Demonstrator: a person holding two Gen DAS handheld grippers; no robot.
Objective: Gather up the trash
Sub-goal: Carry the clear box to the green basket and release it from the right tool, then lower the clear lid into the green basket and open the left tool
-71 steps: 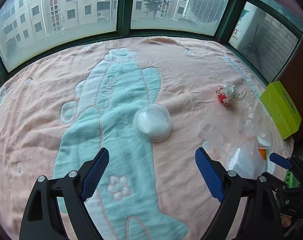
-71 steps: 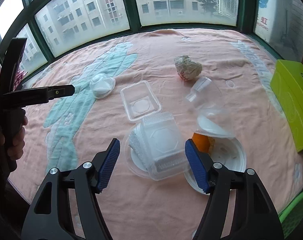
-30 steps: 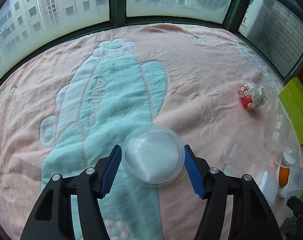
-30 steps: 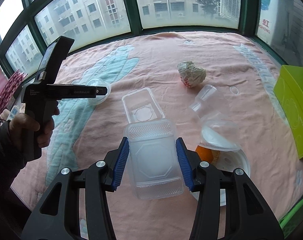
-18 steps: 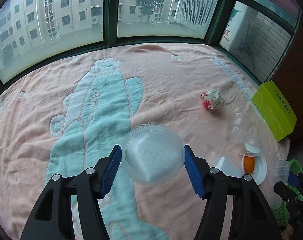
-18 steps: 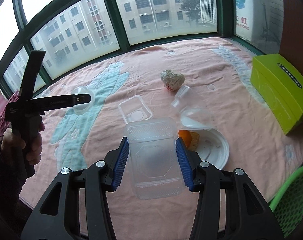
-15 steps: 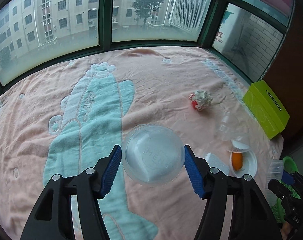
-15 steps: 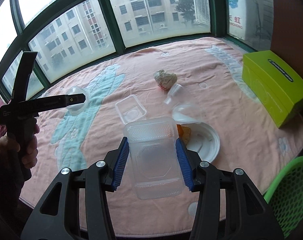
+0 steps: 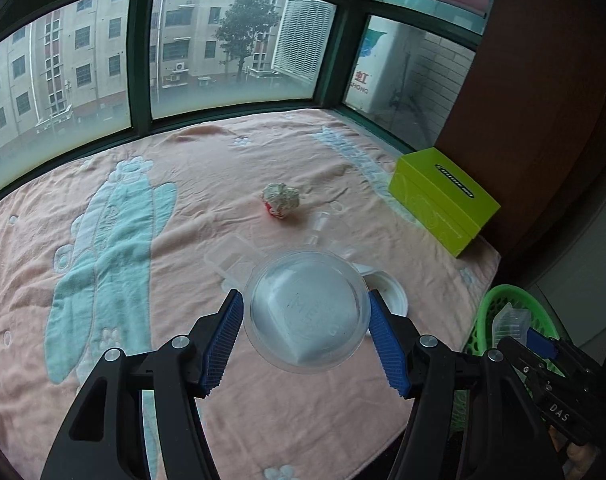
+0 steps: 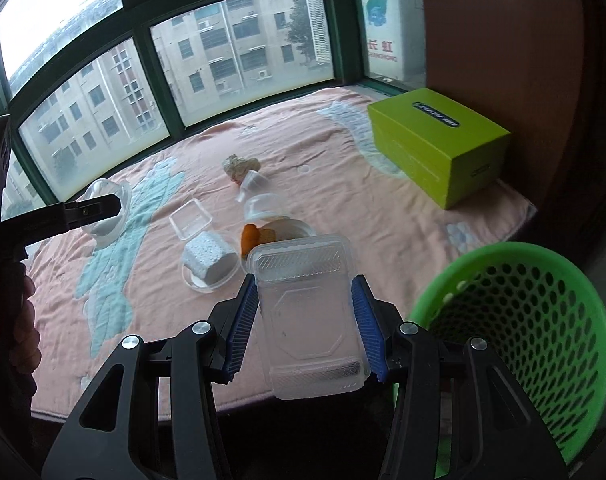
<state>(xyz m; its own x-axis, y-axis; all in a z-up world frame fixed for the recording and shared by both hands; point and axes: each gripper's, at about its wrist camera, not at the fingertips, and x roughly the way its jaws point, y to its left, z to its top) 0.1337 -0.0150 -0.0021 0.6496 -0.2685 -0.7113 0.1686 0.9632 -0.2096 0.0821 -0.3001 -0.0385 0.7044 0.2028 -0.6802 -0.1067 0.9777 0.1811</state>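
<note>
Clear round bowl (image 9: pixel 305 316) and rectangular container (image 10: pixel 309 320) held aloft.

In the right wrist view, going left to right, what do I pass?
Round clear bowl in the left claw → small clear tray → rectangular container in the right claw → green box → green basket.

A home's bay-window nook is showing here: a pink cartoon blanket (image 9: pixel 223 184) is covering the platform, green-framed windows (image 9: pixel 143 60) are facing apartment blocks (image 9: pixel 83 64), and a green basket (image 10: pixel 543 320) is standing alongside.
</note>
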